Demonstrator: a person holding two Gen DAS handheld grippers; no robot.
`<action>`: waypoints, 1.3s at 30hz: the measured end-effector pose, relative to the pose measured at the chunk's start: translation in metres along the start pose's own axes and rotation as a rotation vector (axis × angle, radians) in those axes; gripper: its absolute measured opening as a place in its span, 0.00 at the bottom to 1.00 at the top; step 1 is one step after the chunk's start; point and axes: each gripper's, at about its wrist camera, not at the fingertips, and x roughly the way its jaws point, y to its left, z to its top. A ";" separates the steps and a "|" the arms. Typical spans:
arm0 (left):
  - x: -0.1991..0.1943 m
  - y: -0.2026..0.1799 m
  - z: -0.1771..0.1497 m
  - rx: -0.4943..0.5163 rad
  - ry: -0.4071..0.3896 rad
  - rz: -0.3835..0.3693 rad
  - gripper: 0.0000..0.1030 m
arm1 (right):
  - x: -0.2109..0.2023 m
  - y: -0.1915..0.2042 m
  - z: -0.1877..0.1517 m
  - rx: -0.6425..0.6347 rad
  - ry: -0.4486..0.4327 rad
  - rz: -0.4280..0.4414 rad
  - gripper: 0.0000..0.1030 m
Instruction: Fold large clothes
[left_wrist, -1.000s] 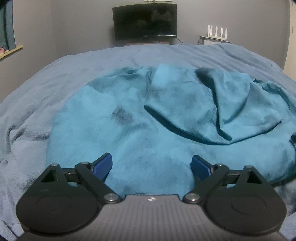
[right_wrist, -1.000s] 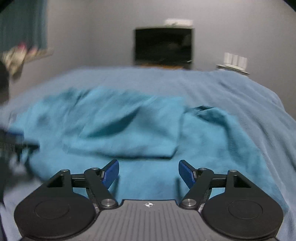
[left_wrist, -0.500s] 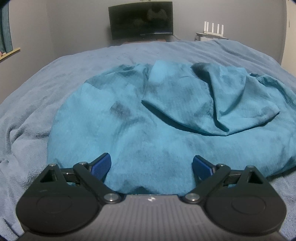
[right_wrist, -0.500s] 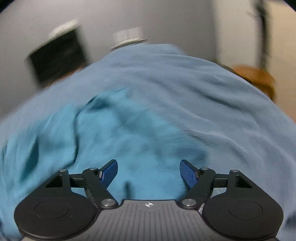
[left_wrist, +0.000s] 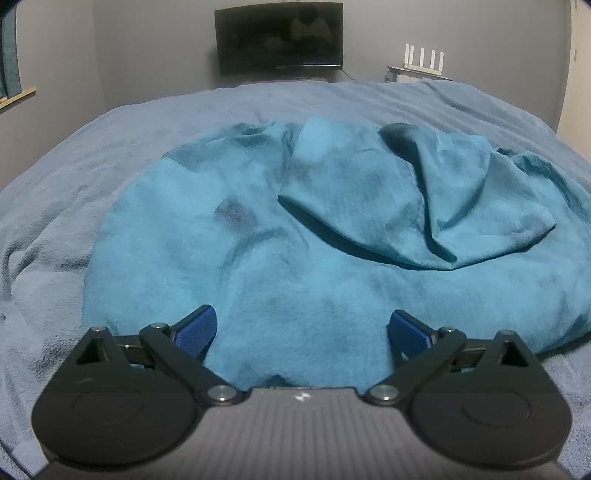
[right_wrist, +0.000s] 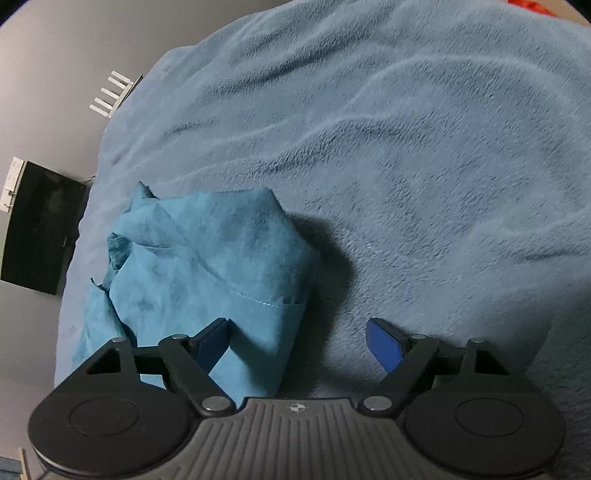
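Observation:
A large teal garment (left_wrist: 295, 236) lies spread and rumpled on the blue blanket, with one part folded over on its right half. My left gripper (left_wrist: 301, 328) is open and empty, low over the garment's near edge. In the right wrist view the garment's end (right_wrist: 207, 273), with a stitched hem, lies at the left. My right gripper (right_wrist: 297, 339) is open and empty, its left finger over that hem and its right finger over bare blanket.
The blue fleece blanket (left_wrist: 74, 177) covers the whole bed (right_wrist: 424, 184). A dark TV screen (left_wrist: 279, 37) and a white router (left_wrist: 423, 61) stand against the grey wall beyond the bed. A window sill (left_wrist: 16, 96) is at the far left.
My right gripper has swung right and rolled, from facing the whole garment to hanging over its right end. My left gripper has barely moved.

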 end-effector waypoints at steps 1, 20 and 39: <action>0.001 0.000 0.000 0.001 0.001 0.000 0.98 | 0.002 -0.002 -0.001 0.019 -0.003 0.028 0.77; -0.007 -0.058 0.042 0.104 -0.174 -0.046 0.99 | 0.042 -0.001 -0.011 0.197 0.032 0.363 0.53; 0.067 -0.132 0.001 0.226 -0.085 0.054 0.95 | 0.024 0.048 0.002 -0.044 -0.010 0.469 0.29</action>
